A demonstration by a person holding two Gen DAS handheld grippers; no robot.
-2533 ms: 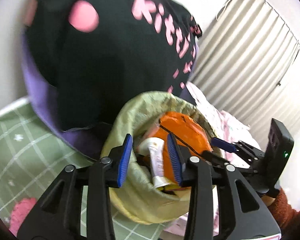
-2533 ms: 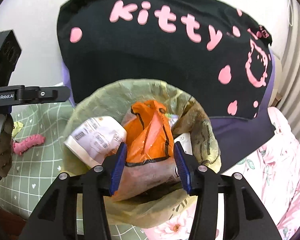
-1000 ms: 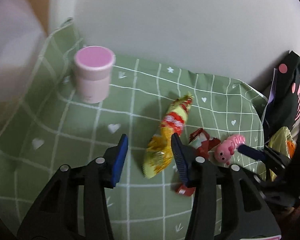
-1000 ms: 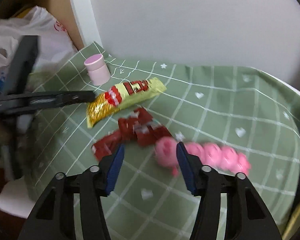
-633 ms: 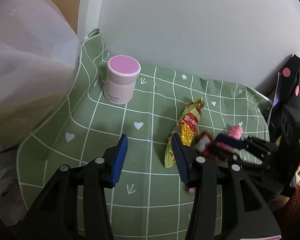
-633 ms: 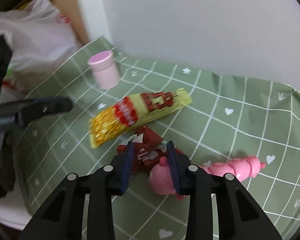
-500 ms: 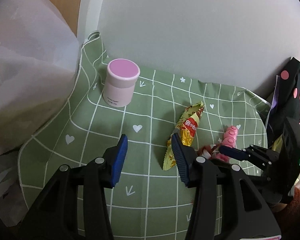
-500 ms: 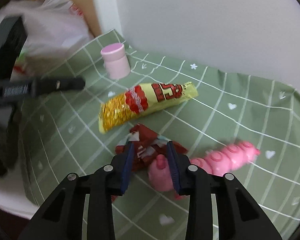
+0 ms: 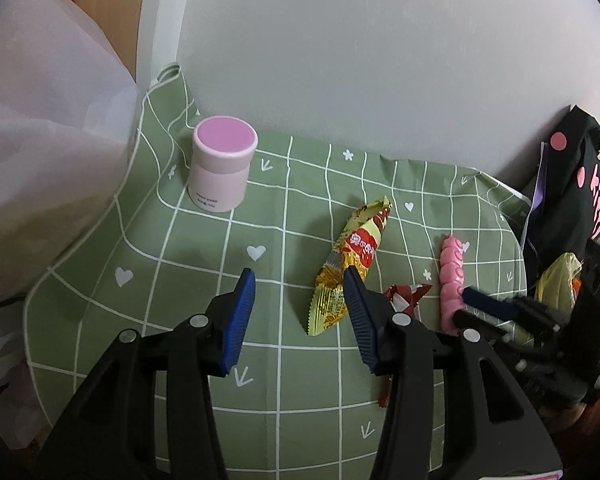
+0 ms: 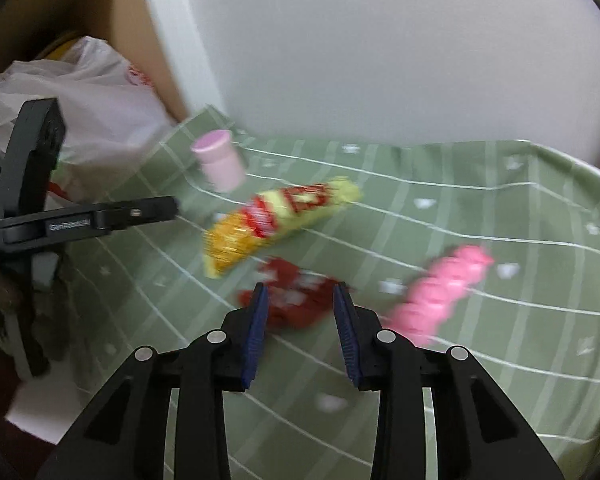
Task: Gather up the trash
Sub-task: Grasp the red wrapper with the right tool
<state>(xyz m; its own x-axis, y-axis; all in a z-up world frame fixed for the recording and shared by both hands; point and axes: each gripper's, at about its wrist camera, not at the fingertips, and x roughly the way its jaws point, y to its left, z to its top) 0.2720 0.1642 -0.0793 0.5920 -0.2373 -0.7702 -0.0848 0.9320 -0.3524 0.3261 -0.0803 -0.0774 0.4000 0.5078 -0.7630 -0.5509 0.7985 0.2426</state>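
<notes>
Crumpled red wrapper (image 10: 296,300) sits lower centre, between the right gripper (image 10: 300,330) fingers, narrowed around it; lift gently. Left gripper (image 9: 300,320) gapes empty.

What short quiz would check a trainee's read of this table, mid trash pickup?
1. True or false: the pink-lidded jar lies on its side.
2. Which lies between the yellow snack wrapper and the pink caterpillar toy? A. red wrapper B. jar C. white bag
3. How many wrappers lie on the green cloth?
Key: 1 false, it stands upright; 2 A; 3 two.
</notes>
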